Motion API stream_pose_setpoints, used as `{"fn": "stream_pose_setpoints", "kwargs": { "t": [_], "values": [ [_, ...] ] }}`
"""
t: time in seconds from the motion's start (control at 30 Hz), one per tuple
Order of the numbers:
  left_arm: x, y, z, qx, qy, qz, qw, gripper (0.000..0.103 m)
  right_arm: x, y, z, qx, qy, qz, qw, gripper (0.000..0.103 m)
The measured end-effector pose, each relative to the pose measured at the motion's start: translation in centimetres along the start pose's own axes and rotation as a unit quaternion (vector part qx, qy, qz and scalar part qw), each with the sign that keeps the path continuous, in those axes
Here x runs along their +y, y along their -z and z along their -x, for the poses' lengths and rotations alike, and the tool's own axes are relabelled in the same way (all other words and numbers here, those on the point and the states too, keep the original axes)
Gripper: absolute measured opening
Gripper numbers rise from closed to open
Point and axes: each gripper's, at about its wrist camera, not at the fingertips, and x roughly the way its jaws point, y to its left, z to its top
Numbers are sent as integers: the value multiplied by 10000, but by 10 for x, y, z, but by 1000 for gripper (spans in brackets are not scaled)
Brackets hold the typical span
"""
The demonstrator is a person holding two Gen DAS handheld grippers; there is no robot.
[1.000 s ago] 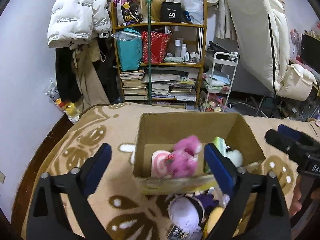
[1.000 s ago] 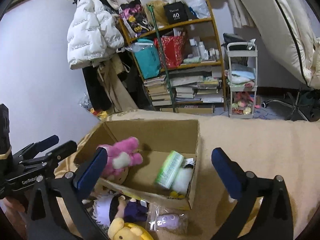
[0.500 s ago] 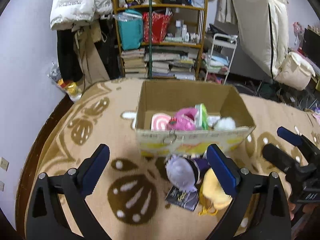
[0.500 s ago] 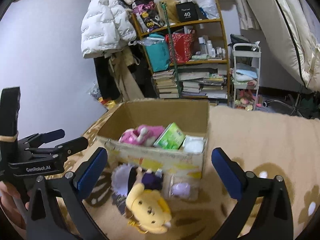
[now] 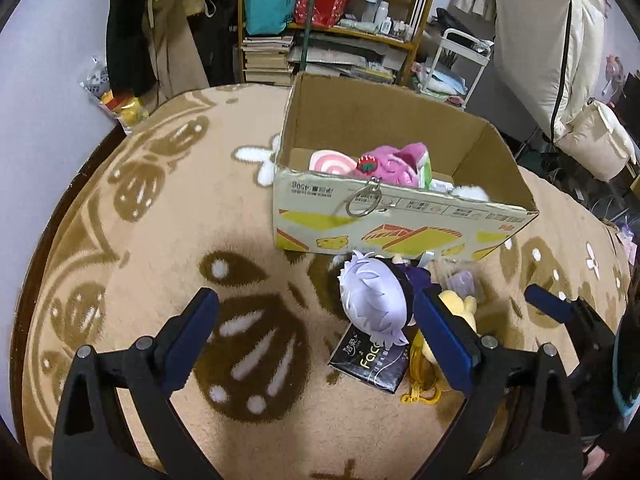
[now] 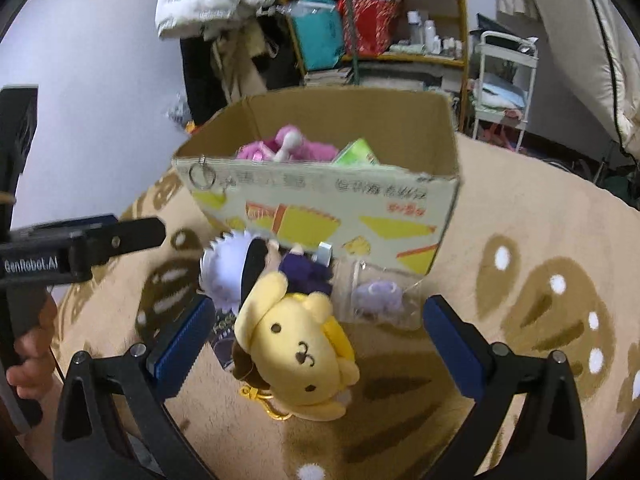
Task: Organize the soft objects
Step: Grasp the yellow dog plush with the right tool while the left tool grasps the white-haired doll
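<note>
The right gripper (image 6: 316, 336) hangs wide open over a yellow dog plush (image 6: 298, 348) lying on the patterned rug (image 6: 520, 240), just before a cardboard box (image 6: 328, 208) holding a pink plush (image 6: 288, 146).

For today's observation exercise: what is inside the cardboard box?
Inside the cardboard box show a pink plush, a pink-and-white swirl toy, a green packet and something white and fluffy. The front wall hides whatever lies beneath them.

A soft tan rug with brown patterns (image 5: 160, 240) covers the floor. A yellow wooden shelf full of books and bags (image 6: 376, 40) stands against the pale purple wall (image 6: 100, 80). A white metal cart (image 6: 504, 88) stands beside it.
</note>
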Motion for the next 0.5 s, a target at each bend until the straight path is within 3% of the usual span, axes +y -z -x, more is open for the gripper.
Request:
{"fn": "stream_pose_setpoints", "kwargs": {
  "t": [0.23, 0.33, 0.5],
  "values": [
    [-7, -8, -24, 271, 268, 9, 9993, 97, 1, 4, -27, 385, -99, -20, 9992, 103],
    [-11, -10, -37, 400, 315, -22, 9987, 97, -2, 8, -45, 696, -175, -102, 9974, 93],
    [-20, -11, -64, 715, 273, -129, 9970, 97, -9, 13, -62, 871, -395, -335, 9949, 93]
  ]
}}
